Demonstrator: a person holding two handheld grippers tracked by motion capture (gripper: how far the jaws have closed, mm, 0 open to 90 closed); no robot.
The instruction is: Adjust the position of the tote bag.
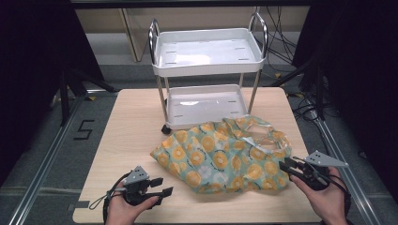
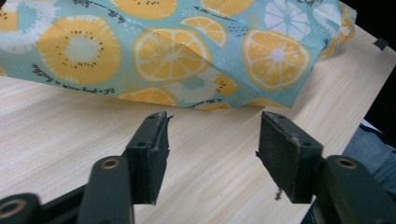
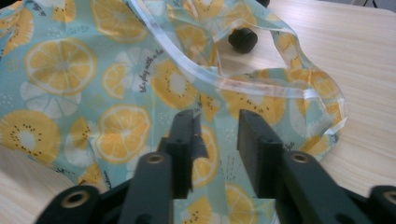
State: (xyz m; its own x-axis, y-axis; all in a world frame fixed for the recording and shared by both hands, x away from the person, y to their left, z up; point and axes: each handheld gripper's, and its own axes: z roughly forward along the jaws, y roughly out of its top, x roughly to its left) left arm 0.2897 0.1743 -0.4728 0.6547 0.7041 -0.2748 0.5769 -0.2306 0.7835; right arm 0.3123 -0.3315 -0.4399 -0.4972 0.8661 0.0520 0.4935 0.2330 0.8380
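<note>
Left gripper (image 1: 157, 186): jaws apart over bare bench (image 1: 131, 122); nothing between them — bag just ahead
Right gripper (image 1: 287, 167): jaws apart, narrower gap, at bag's edge; not pinching
Bag (image 1: 220, 157): fruit-print, flat on bench between both grippers, before white cart (image 1: 206, 51)

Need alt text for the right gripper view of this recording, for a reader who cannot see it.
The right gripper hovers with its jaws a little apart above a teal fabric bag printed with orange and kiwi slices. The bag's clear-trimmed handles loop open on a light wooden table, with a black cart wheel behind them.
</note>
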